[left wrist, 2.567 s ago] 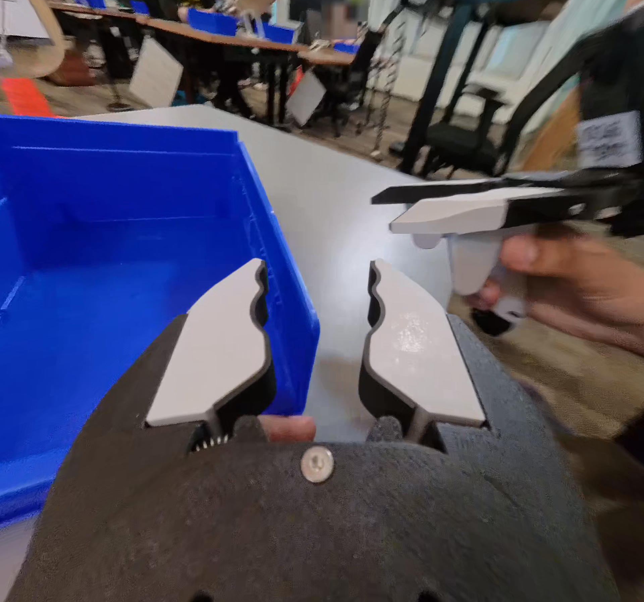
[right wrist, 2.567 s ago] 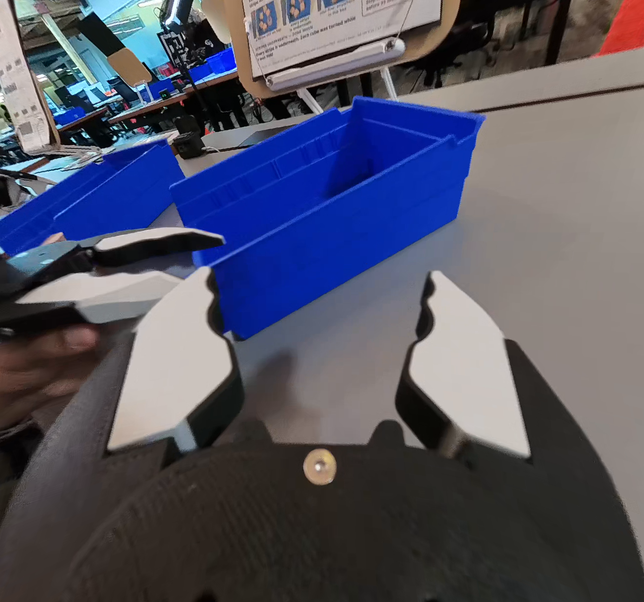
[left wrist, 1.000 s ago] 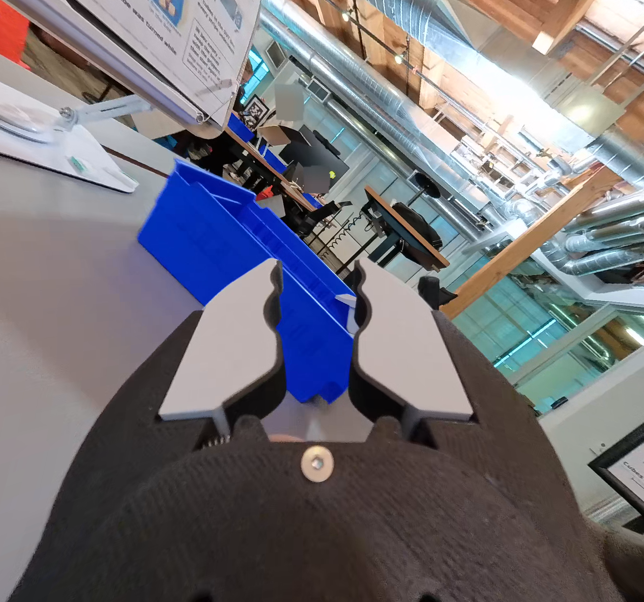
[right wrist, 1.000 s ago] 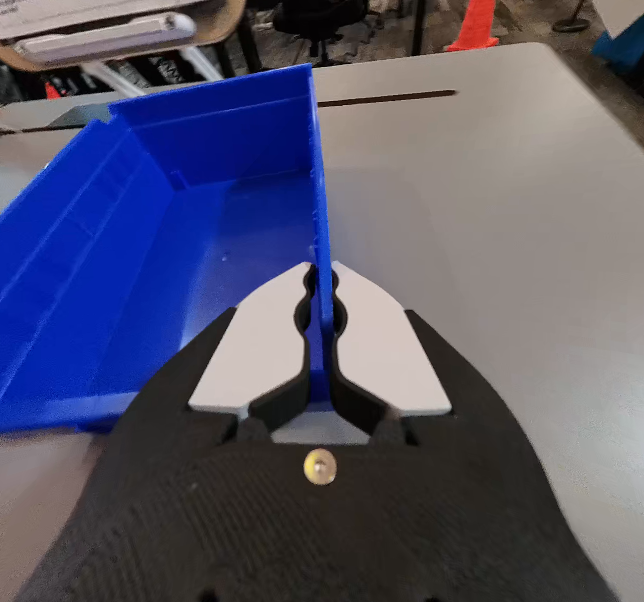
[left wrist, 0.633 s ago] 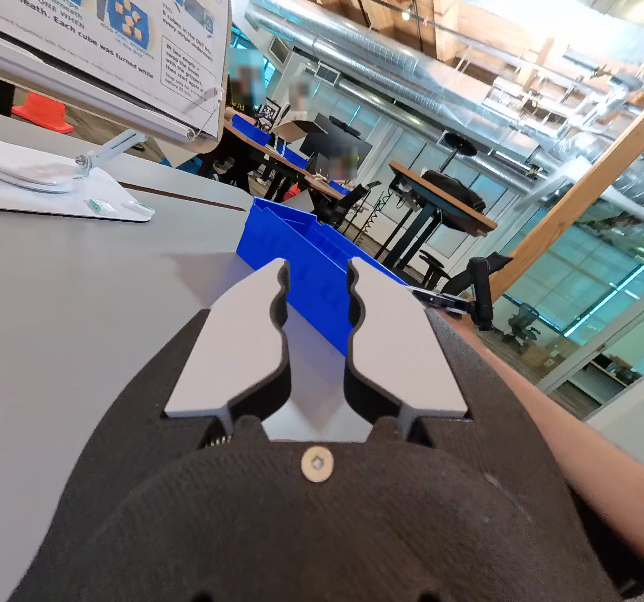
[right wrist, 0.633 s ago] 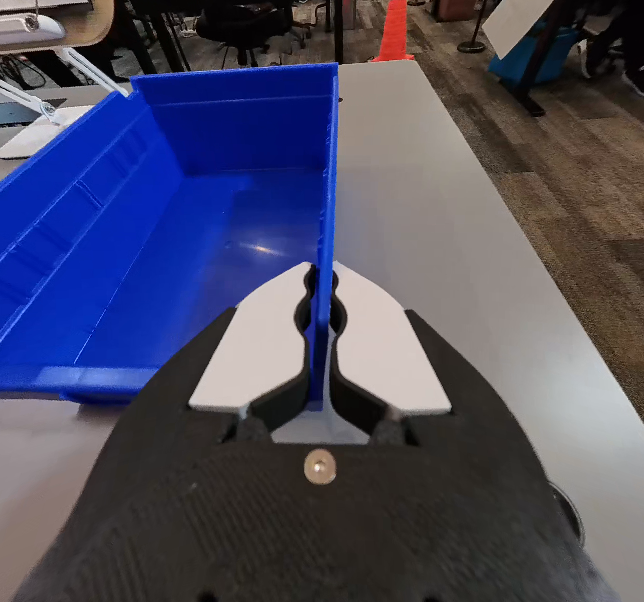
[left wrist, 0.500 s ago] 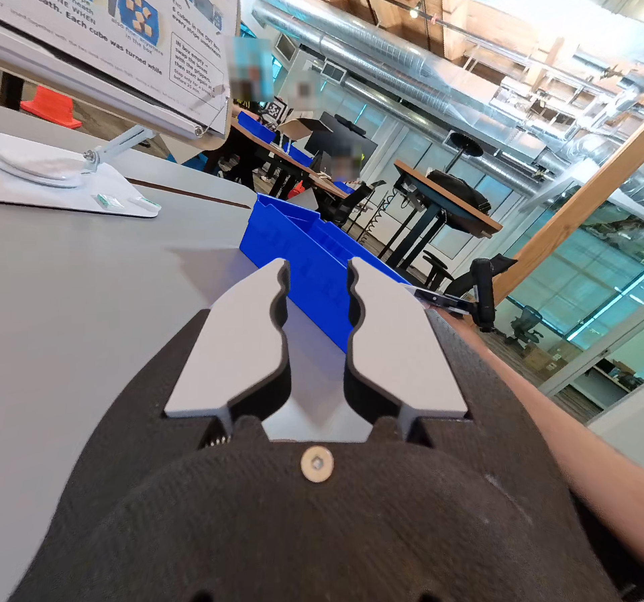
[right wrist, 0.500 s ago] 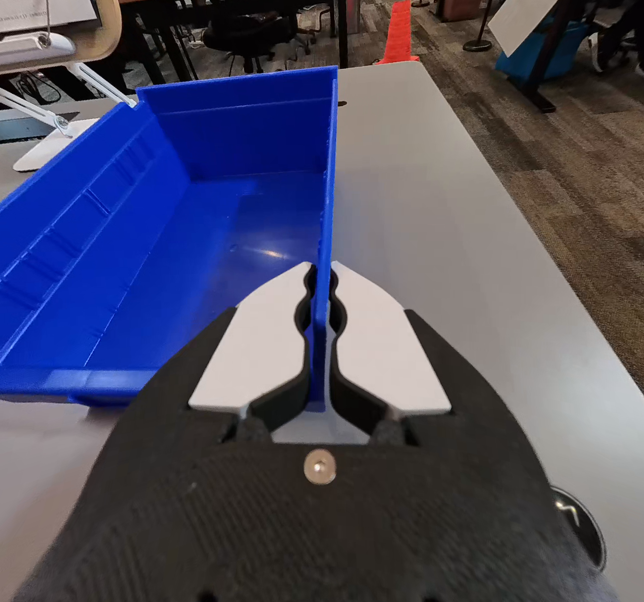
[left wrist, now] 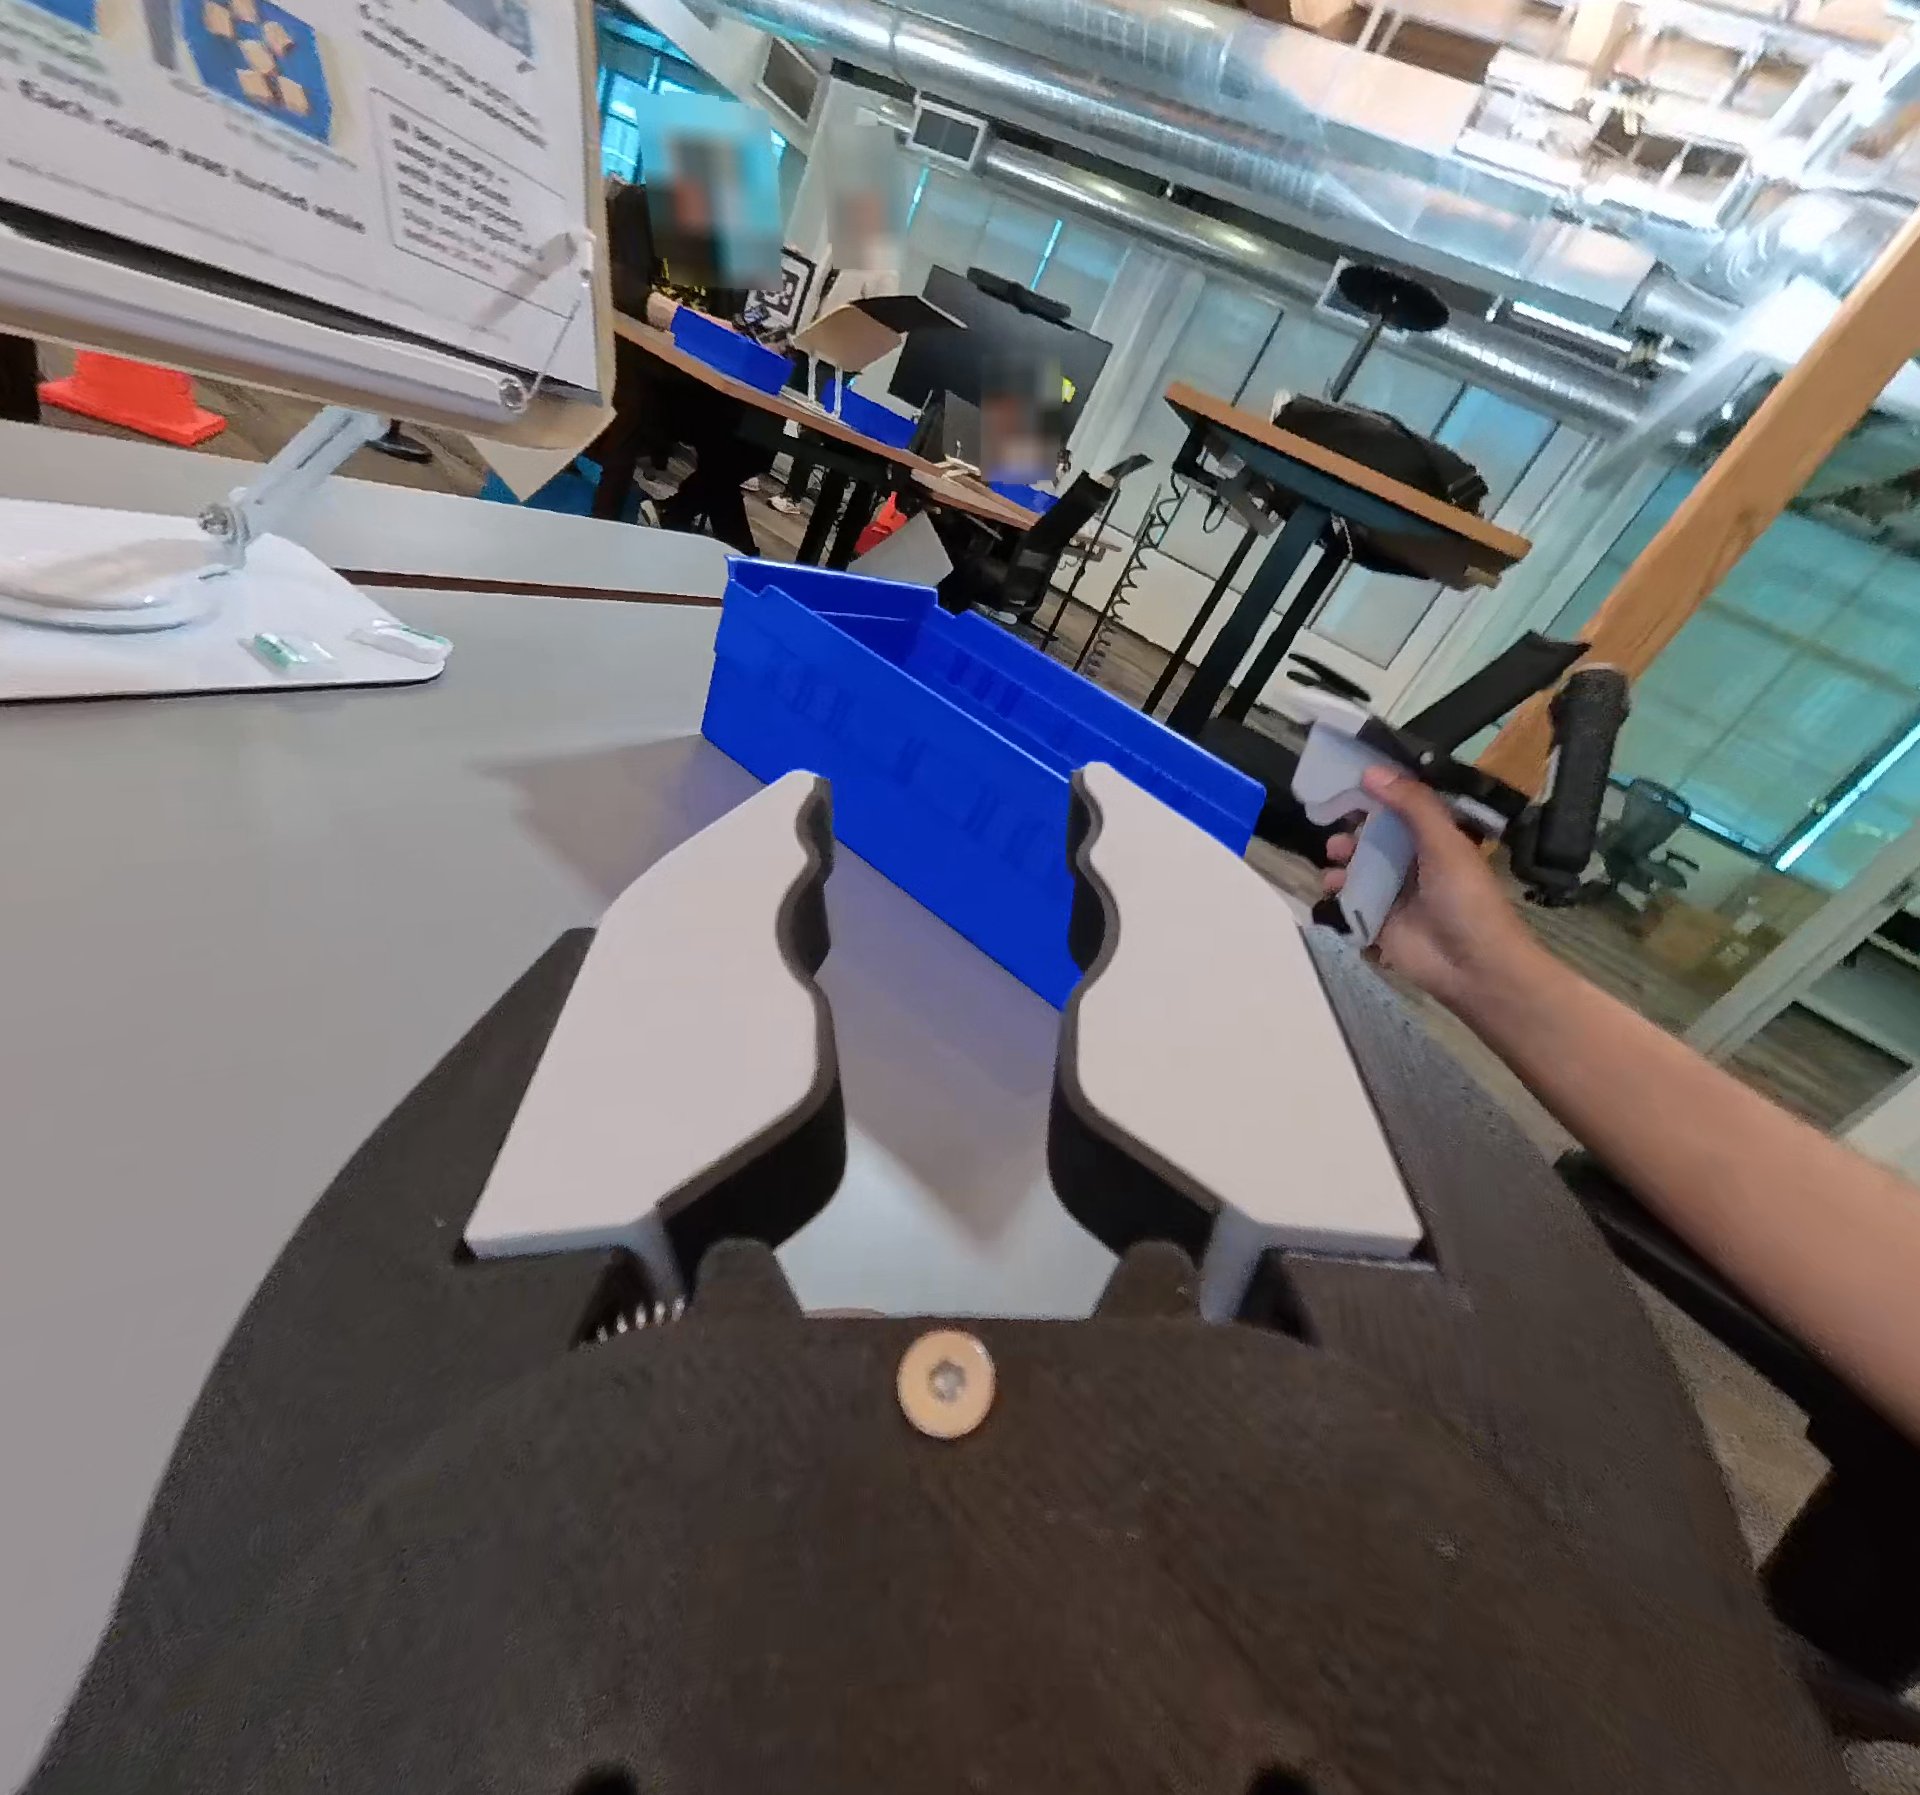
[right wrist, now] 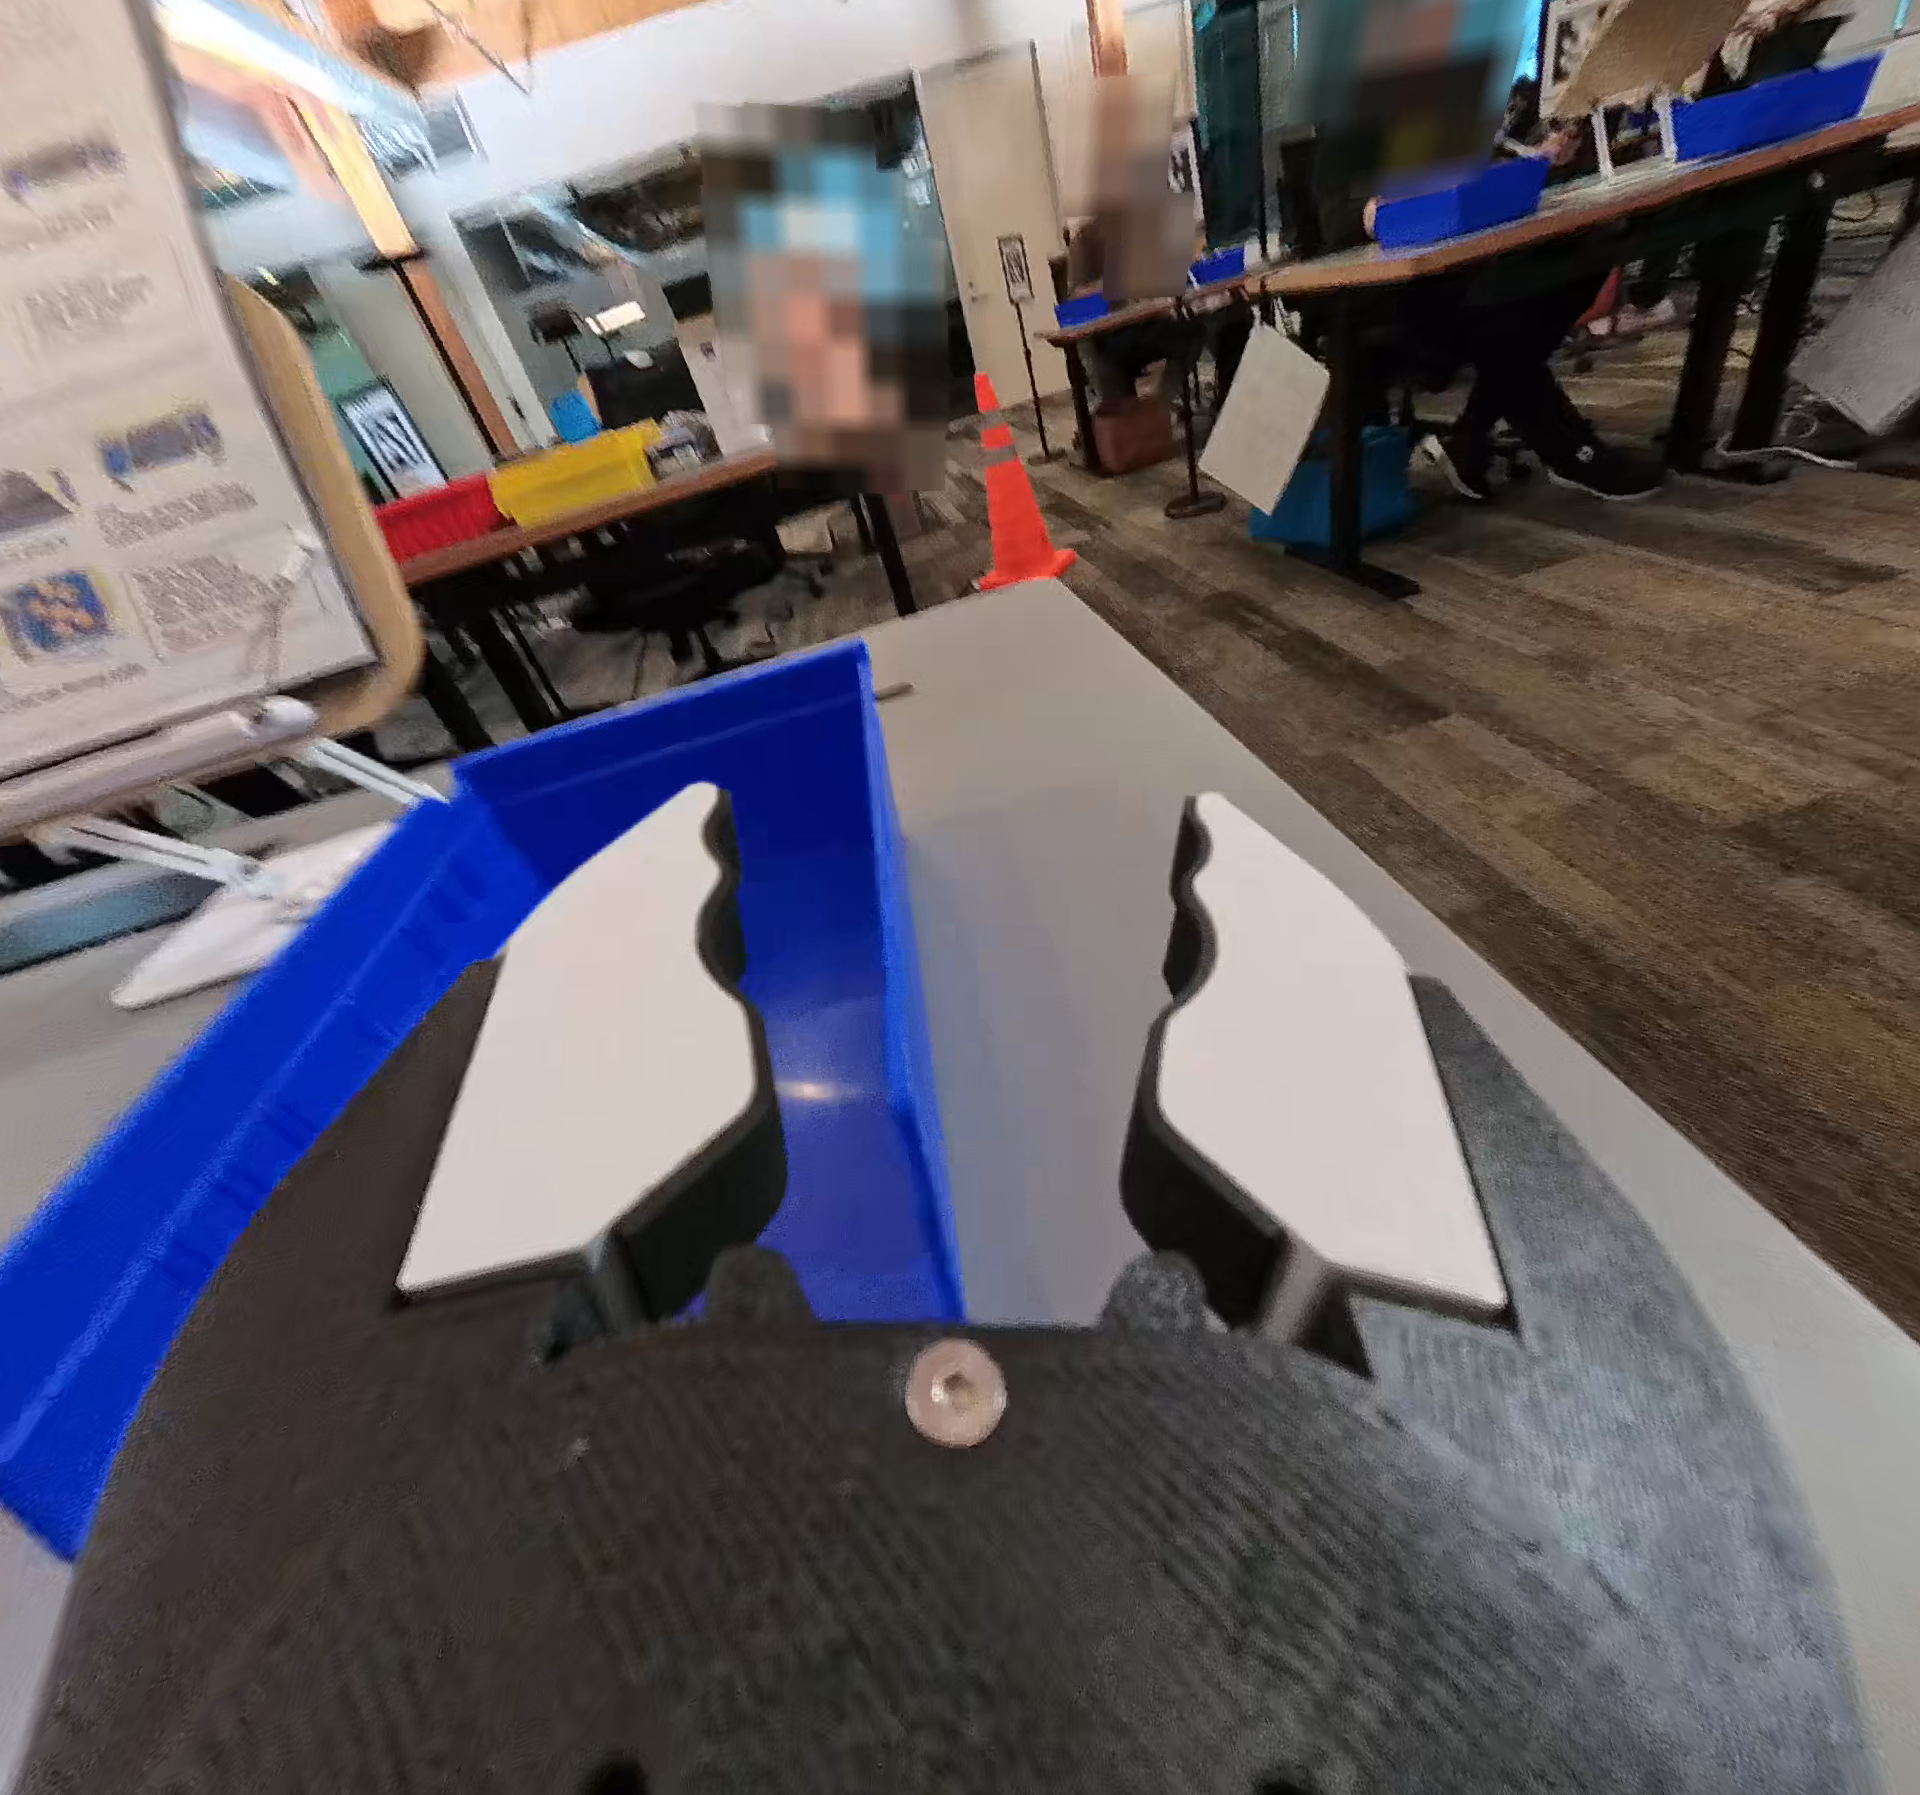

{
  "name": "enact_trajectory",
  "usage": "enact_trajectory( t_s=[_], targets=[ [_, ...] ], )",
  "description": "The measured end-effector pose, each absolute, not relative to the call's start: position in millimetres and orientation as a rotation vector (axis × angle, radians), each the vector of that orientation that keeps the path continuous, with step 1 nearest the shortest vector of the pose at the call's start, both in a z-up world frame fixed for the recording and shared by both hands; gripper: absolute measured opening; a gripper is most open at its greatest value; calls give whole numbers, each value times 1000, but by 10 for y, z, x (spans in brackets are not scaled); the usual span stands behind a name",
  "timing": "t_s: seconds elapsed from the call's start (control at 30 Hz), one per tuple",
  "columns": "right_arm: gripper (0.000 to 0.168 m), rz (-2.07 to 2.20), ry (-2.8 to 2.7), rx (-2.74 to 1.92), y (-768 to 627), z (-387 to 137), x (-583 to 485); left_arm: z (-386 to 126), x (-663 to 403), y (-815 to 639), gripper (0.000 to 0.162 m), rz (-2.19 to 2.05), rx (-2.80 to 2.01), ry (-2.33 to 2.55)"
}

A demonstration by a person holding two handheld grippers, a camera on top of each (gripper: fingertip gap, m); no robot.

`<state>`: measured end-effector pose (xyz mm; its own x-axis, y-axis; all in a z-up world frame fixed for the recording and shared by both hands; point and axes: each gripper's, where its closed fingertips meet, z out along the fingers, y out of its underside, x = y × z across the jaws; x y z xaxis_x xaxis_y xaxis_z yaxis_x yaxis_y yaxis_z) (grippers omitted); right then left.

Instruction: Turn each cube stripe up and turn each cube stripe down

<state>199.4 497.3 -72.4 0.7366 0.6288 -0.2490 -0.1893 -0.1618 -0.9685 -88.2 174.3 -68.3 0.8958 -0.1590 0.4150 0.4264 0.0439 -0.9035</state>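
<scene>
Only left view: hand [left wrist: 1423, 898] | both hand-held grippers [left wrist: 945, 800] [right wrist: 956, 810] spread | bin [right wrist: 810, 789] unheld

blue bin [left wrist: 914, 737], grey table [left wrist: 260, 914]

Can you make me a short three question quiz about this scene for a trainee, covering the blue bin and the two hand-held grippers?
1. True or false: the right hand-held gripper is clamped on the blue bin's side wall.
2. Multiple choice: what shows inside the blue bin? A) striped cubes B) nothing, as far as its floor is in view C) an orange cone
3. Fill in: in the left wrist view, the left hand-held gripper is ____, with only the grey table and part of the bin between its fingers.

Key: 1 false, its jaws are spread with the wall between them, untouched. 2 B. 3 open.
</scene>
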Motion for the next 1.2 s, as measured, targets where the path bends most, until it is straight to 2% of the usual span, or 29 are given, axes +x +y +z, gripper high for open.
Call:
enact_trajectory(
  t_s=[0.13, 0.27, 0.33, 0.43, 0.57, 0.67, 0.73, 0.77, 0.9, 1.0, 1.13, 1.2],
  targets=[
    [84, 891, -404, -1309, 4557, -220, 1785, -724, -886, 1758, 52, -341, -1505, -179],
    [81, 1406, -555, -1098, 3650, 216, 1125, -691, -1032, 1665, 55, -260, -1484, -204],
    [80, 1472, -646, -1040, 3224, 268, 785, -655, -1153, 1597, 56, -241, -1455, -246],
    [82, 1441, -846, -1005, 2586, 96, 226, -597, -1422, 1453, 59, -156, -1406, -320],
    [87, 1380, -1205, -1091, 1876, -508, -384, -570, -1763, 1200, 62, 31, -1381, -381],
    [83, 1336, -1332, -1117, 1653, -780, -555, -566, -1961, 1028, 63, 189, -1401, -393],
    [71, 1422, -1387, -1156, 1556, -870, -573, -550, -2183, 837, 69, 344, -1420, -454],
    [72, 1481, -1387, -1185, 1542, -874, -564, -452, -2283, 697, 71, 388, -1396, -494],
    [71, 1628, -1271, -1237, 1702, -751, -495, 46, -2882, -145, 59, 600, -1300, -725],
    [69, 1693, -1194, -1279, 1861, -737, -471, -249, -3327, -609, 74, 598, -1536, -881],
    [69, 1678, -1233, -1326, 1815, -807, -490, -1176, -3501, -921, 86, 436, -1882, -1020],
    [69, 1620, -1295, -1276, 1704, -800, -505, -1490, -3585, -1067, 83, 475, -1983, -1106]
  ],
)
